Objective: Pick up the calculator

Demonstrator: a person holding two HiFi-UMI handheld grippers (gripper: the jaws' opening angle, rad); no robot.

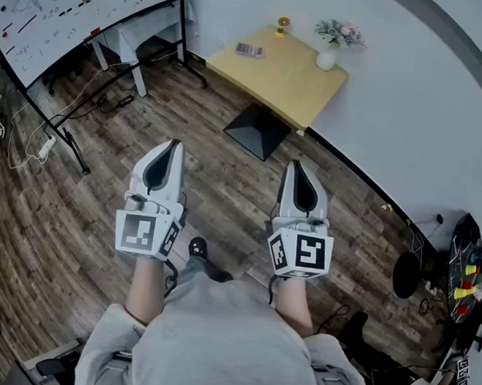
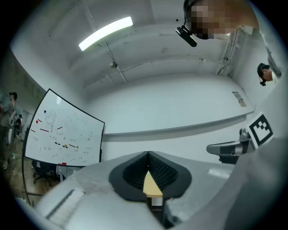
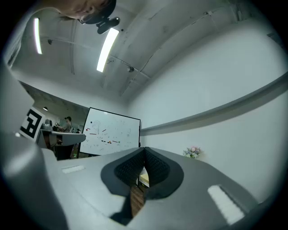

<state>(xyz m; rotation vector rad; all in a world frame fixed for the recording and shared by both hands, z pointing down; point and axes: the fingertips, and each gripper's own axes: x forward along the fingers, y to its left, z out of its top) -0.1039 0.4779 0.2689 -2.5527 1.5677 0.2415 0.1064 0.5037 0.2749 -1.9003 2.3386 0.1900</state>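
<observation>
Forearms (image 1: pixel 145 288) near, carrying left gripper (image 1: pixel 175 146) and right gripper (image 1: pixel 297 165), jaws together, empty | calculator (image 1: pixel 249 50) lies far ahead on table (image 1: pixel 290 80), by its far left edge, well apart from both | step: walk close first, then open one gripper and straddle its narrow width.

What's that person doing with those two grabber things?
A person stands on the wood floor with a left gripper and a right gripper, one in each hand. Both are shut and hold nothing. The job is to pick up the calculator, which lies on the yellow table ahead, near a vase of flowers. Neither gripper is near it yet.
</observation>
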